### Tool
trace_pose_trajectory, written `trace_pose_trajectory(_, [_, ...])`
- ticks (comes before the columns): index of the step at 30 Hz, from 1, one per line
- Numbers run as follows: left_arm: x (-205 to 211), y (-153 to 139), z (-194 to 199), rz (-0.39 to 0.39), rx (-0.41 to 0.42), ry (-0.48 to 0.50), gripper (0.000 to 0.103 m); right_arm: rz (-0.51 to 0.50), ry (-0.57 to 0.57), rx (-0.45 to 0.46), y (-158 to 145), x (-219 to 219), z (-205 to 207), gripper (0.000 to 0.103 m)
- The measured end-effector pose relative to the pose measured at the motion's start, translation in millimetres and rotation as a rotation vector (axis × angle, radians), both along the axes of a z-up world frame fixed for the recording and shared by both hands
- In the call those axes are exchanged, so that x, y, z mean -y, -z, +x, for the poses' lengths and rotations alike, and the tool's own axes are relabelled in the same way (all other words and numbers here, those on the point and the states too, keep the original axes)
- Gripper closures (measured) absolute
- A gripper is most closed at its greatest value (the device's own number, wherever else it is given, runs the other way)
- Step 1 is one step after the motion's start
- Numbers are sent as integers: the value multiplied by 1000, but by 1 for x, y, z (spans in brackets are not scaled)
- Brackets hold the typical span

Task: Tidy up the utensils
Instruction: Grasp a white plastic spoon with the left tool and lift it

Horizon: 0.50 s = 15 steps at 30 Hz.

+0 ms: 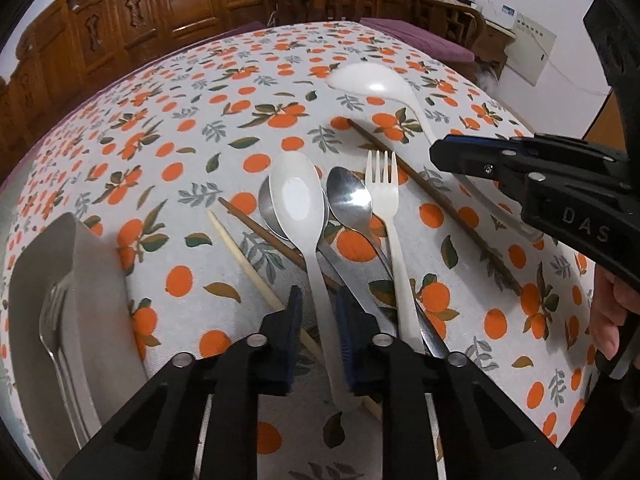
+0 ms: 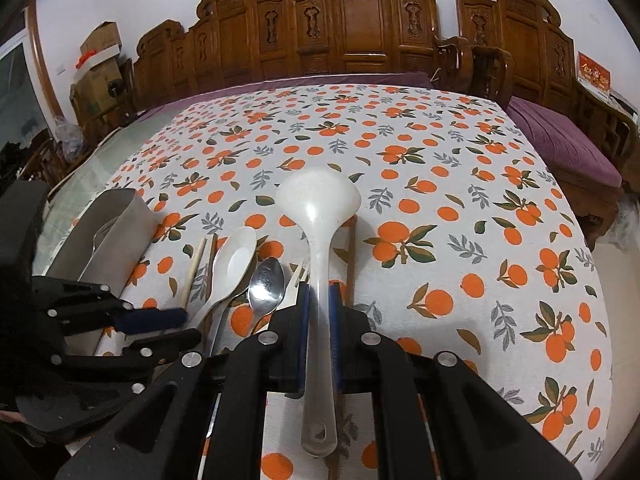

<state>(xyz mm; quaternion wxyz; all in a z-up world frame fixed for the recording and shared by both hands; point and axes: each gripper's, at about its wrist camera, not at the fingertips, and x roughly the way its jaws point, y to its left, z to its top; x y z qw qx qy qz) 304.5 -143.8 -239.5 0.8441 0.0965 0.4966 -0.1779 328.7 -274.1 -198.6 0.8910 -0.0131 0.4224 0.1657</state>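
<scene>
Left hand-held gripper (image 1: 318, 308) clasping white spoon (image 1: 298, 196), right hand-held gripper (image 2: 320, 300) clasping ladle (image 2: 318, 200), bare tablecloth (image 2: 460, 184) beyond.

A matt cotton-like cloth printed with oranges (image 1: 160, 168) covers the table. The white plastic ladle (image 2: 316, 204) looks smooth and glossy; the steel spoon (image 1: 348, 196) shines mirror-bright; brown chopsticks (image 1: 440, 208) look wooden.

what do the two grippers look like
Both grippers are black plastic with angular, cut-out finger arms and round silver bolts at the joints. The left gripper and right gripper have dark blue pads lining the fingertips. The right gripper's side bears raised letters "DAS". No cables or sleeves are visible.
</scene>
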Motion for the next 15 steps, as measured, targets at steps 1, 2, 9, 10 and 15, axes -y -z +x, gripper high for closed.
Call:
trace_pose_trajectory(1, [0,1,0,0,0,-2,90,-2,-2,-1,1,-1,0,92])
trace_pose_trajectory(2, [-1,2,1,-2,-1,-5,91,-3,-4,-2,1,-3,1,92])
trace_pose_trajectory(9, [-8,-5,-1,-27,25,-18,95,-12,-11,-7,4,-7,1,92])
trace_pose_trajectory(10, [-8,-7,-2,-27,32,-17,95,-11,-11,-5,4,-7,1,92])
trace_pose_trajectory(15, [-13,-23,-7,-44,64,-22,95,-2,-13,9,-1,-7,-2,92])
